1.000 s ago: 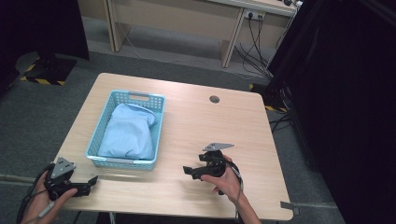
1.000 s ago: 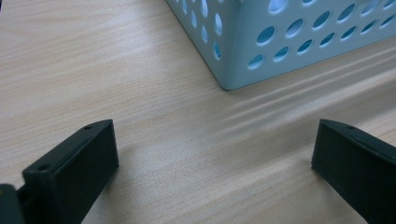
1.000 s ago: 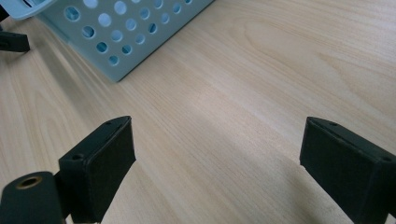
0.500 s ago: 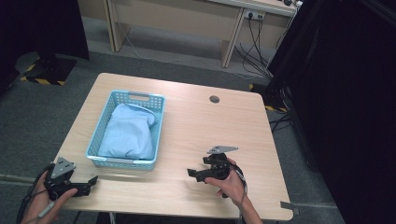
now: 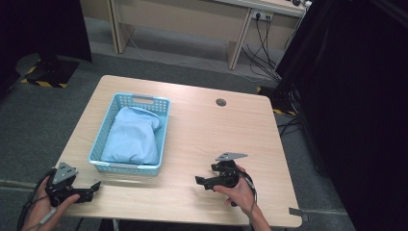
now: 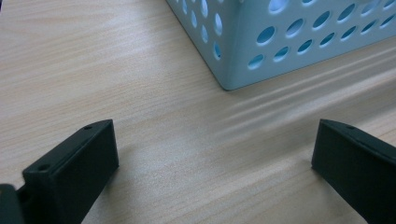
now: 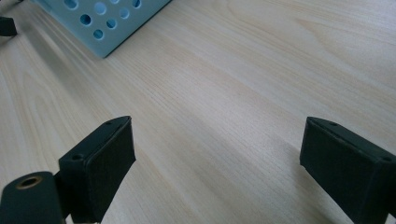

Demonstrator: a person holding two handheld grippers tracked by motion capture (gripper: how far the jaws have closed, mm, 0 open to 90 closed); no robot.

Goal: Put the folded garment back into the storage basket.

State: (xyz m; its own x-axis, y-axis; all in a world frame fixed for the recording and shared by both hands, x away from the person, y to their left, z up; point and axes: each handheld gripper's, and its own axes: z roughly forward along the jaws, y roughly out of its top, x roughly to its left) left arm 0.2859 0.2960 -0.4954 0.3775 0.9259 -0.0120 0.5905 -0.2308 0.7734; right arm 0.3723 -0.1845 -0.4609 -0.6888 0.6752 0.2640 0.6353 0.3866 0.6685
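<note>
1. High view — a light blue perforated basket stands on the left half of the wooden surface, holding a folded pale blue cloth (the cloth is visible from above).
2. High view — the left gripper rests at the near left corner, just beside the basket; the right gripper lies near the front edge, well apart from the basket.
3. Left gripper view — jaws spread wide with nothing between them; the basket's corner is close ahead.
4. Right gripper view — jaws likewise released over bare wood; the basket sits farther off, upper left.
</note>
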